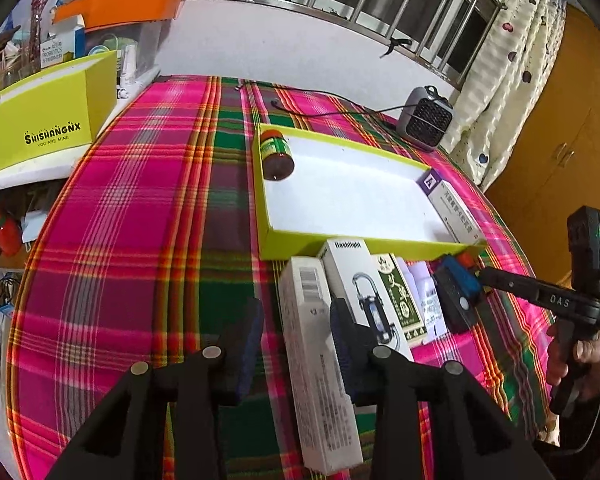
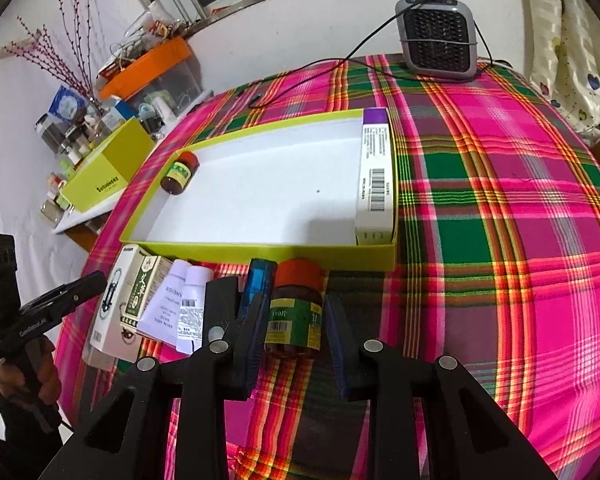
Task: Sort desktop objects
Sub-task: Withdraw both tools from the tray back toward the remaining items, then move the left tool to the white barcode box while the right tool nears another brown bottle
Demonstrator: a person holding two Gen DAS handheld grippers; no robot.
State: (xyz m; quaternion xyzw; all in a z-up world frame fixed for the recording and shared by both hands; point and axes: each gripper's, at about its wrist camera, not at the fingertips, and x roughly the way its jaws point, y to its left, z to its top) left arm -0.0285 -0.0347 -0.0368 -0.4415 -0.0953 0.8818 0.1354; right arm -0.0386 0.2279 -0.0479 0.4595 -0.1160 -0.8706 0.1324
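My left gripper [image 1: 296, 344] is open, low over the plaid tablecloth. A long white barcode box [image 1: 316, 360] lies between its fingers, with a gap at the left pad. Beside that box lie a white flashlight box [image 1: 348, 276], a green box [image 1: 400, 300] and white tubes [image 1: 428, 296]. My right gripper [image 2: 294, 340] is open around a brown red-capped bottle [image 2: 296, 308] lying in front of the yellow-green tray [image 2: 260, 254]. Its pads sit close to the bottle's sides. The tray holds another brown bottle [image 2: 178, 172] and a white-and-purple medicine box [image 2: 376, 168].
A blue object [image 2: 256, 280] lies just behind my right gripper's left finger. A grey fan heater [image 2: 438, 36] with a black cable stands at the table's far end. A yellow-green lettered box [image 1: 48, 120] and cluttered shelves sit off the left edge.
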